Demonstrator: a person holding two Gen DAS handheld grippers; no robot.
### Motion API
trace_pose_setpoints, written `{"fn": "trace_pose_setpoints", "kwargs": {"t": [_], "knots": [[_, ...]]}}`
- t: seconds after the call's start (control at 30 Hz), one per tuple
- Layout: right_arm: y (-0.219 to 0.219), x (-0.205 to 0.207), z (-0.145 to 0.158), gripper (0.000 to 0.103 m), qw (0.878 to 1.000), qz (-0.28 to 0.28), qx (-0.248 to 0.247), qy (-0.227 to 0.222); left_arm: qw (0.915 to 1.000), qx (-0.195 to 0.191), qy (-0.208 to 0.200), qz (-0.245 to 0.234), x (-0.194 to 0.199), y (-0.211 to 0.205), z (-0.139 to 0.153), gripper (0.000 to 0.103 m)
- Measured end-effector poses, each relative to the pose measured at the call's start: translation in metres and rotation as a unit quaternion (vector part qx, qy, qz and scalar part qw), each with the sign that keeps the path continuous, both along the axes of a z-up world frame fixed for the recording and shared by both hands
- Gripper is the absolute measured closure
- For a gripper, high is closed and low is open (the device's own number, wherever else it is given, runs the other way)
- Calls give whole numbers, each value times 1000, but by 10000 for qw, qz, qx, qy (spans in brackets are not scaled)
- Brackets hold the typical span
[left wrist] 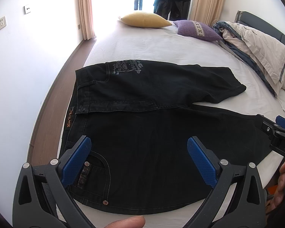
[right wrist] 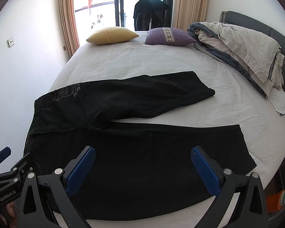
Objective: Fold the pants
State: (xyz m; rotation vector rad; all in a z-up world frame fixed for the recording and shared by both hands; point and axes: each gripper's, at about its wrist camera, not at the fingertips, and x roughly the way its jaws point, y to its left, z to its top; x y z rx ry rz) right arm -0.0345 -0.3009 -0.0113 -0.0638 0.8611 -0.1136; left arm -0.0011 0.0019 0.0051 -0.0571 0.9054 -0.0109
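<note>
1. The left gripper (left wrist: 139, 156) is gaping wide, holding nothing.
2. The right gripper (right wrist: 143, 167) is likewise gaping wide, empty.
3. The black pants (right wrist: 134, 133) are lying across mid-frame on the bed (right wrist: 142, 60), beyond both jaws.

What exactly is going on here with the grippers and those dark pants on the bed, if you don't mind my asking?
A person holds a two-finger gripper in each hand over black pants spread on a white-sheeted bed. The left gripper hovers open near the waistband and pocket; the right gripper hovers open over the near leg. Neither grips fabric. The far leg lies angled away, so folding has not visibly begun. Two cushions and a bundled duvet sit at the far side.
</note>
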Motion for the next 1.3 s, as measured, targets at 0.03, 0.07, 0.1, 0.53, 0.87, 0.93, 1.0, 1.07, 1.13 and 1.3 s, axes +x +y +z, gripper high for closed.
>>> {"fn": "trace_pose_setpoints", "kwargs": {"t": [0.03,0.07,0.1,0.53,0.87,0.93,1.0,1.07,1.13,1.3], "knots": [[0,0,0,0,10000,3,0,-3,10000,-4,-4,1,0,0,0,0],[0,1,1,0,10000,-3,-2,-5,10000,-5,-4,2,0,0,0,0],[0,1,1,0,10000,-5,1,1,10000,-1,-4,0,0,0,0,0],[0,-4,-6,0,10000,-6,7,18,10000,2,-8,2,0,0,0,0],[0,-2,-5,0,10000,-11,7,22,10000,7,-10,4,0,0,0,0],[0,-3,-7,0,10000,-3,16,24,10000,7,-11,4,0,0,0,0],[0,-2,-5,0,10000,-7,7,23,10000,4,-10,4,0,0,0,0],[0,-2,-5,0,10000,-7,10,24,10000,7,-10,3,0,0,0,0],[0,-3,-7,0,10000,-8,9,23,10000,7,-9,3,-1,0,-1,0],[1,-2,-6,0,10000,-5,12,32,10000,8,-8,0,-1,0,-1,0]]}}
